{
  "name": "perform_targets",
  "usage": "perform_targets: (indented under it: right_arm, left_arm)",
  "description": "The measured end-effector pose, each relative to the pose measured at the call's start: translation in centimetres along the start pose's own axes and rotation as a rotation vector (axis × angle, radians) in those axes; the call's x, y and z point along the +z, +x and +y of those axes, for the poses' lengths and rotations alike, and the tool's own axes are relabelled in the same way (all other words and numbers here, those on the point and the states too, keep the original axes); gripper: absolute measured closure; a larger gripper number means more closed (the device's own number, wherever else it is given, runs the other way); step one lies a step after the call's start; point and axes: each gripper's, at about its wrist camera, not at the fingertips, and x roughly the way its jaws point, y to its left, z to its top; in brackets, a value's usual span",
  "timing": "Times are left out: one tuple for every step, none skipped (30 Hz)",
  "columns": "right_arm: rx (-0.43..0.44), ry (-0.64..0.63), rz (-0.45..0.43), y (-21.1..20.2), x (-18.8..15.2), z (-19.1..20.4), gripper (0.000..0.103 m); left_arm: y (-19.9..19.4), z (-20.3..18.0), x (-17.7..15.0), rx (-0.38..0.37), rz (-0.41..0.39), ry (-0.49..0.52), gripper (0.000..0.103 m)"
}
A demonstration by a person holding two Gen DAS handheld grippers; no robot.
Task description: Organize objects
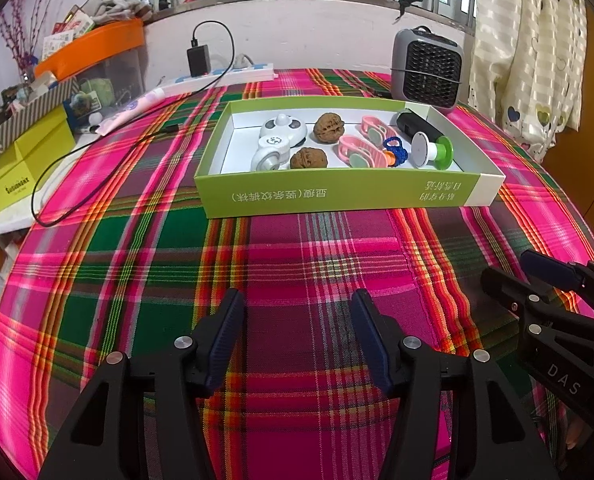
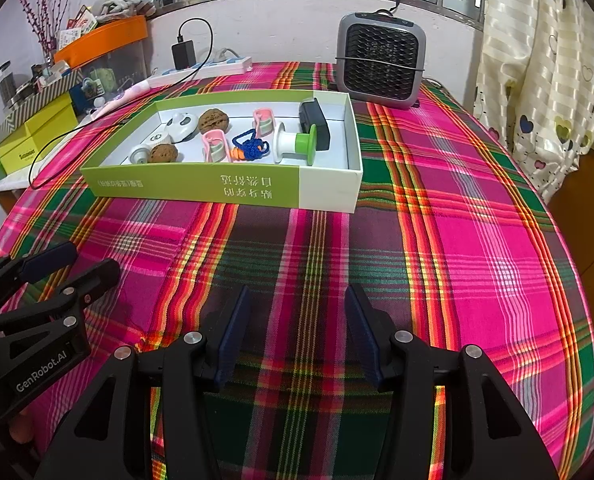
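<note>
A green and white box (image 1: 337,194) (image 2: 201,184) lies on the plaid table. Inside it are two walnuts (image 1: 328,128) (image 2: 214,121), two white round gadgets (image 1: 283,129) (image 2: 182,125), two pink clips (image 1: 361,151) (image 2: 215,146), a blue cord piece (image 1: 395,149) (image 2: 250,146), a white and green spool (image 1: 433,152) (image 2: 295,145) and a black device (image 1: 417,124) (image 2: 315,122). My left gripper (image 1: 297,336) (image 2: 57,268) is open and empty, above the cloth near the front. My right gripper (image 2: 297,332) (image 1: 537,276) is open and empty beside it.
A grey fan heater (image 1: 427,68) (image 2: 381,60) stands behind the box. A power strip with charger and black cable (image 1: 221,72) (image 2: 201,66) lies at the back left. Yellow-green boxes and an orange bin (image 1: 25,152) (image 2: 97,42) crowd the left. A curtain (image 2: 545,80) hangs right.
</note>
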Motion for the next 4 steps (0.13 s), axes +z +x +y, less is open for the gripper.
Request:
perform_targets:
  right_arm:
    - [0.000,0.000,0.000,0.00,0.00,-0.01,0.053]
    - [0.000,0.000,0.000,0.00,0.00,0.00,0.052]
    - [0.000,0.000,0.000,0.00,0.00,0.00,0.052]
    - [0.000,0.000,0.000,0.01,0.00,0.00,0.052]
  left_arm:
    - [0.01,0.04,0.01,0.000,0.000,0.000,0.047]
    - [0.01,0.04,0.01,0.000,0.000,0.000,0.047]
    - [0.01,0.05,0.01,0.000,0.000,0.000,0.047]
    - [0.01,0.01,0.00,0.000,0.000,0.000,0.047]
